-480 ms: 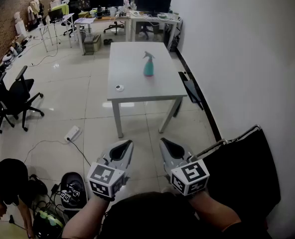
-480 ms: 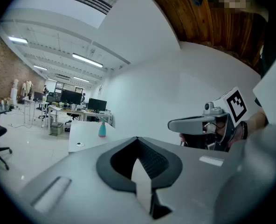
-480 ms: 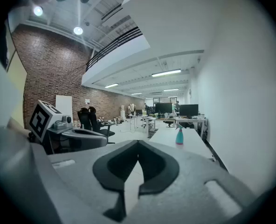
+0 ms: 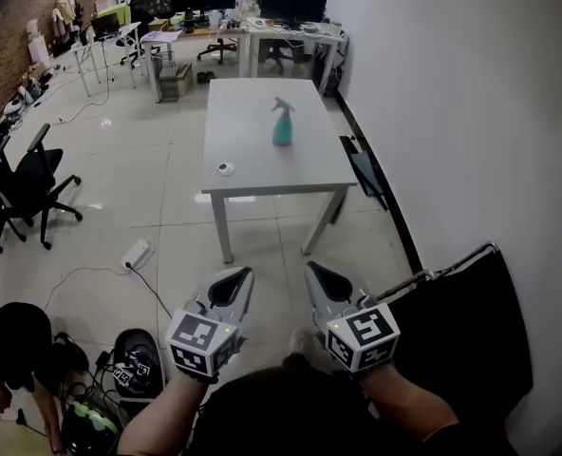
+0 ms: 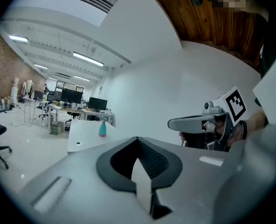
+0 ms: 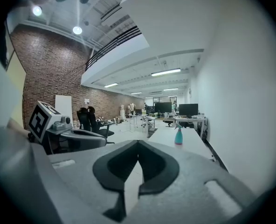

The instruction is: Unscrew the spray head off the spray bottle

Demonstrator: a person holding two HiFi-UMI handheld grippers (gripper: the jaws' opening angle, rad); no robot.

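At the far left, a black office chair [image 4: 25,183] stands on the tiled floor. Below it, a person [image 4: 13,342] in dark clothing crouches beside a tangle of cables. A white power strip [image 4: 137,253] lies on the tiles nearer the middle.

The left gripper [image 4: 242,273] is held low in the foreground, its jaws pressed together with nothing between them. It is well apart from the white table [image 4: 262,174] ahead. On the table's left part sits a small round object [image 4: 226,168], perhaps a lid, though it is too small to tell.

The spray bottle [image 4: 282,126], teal with its spray head [image 4: 283,104] still on, stands upright to the right of the table's centre, untouched.

The right gripper [image 4: 311,269] is just beside the left, its jaws likewise closed and empty. A black panel [image 4: 471,326] leans by the wall at far right.
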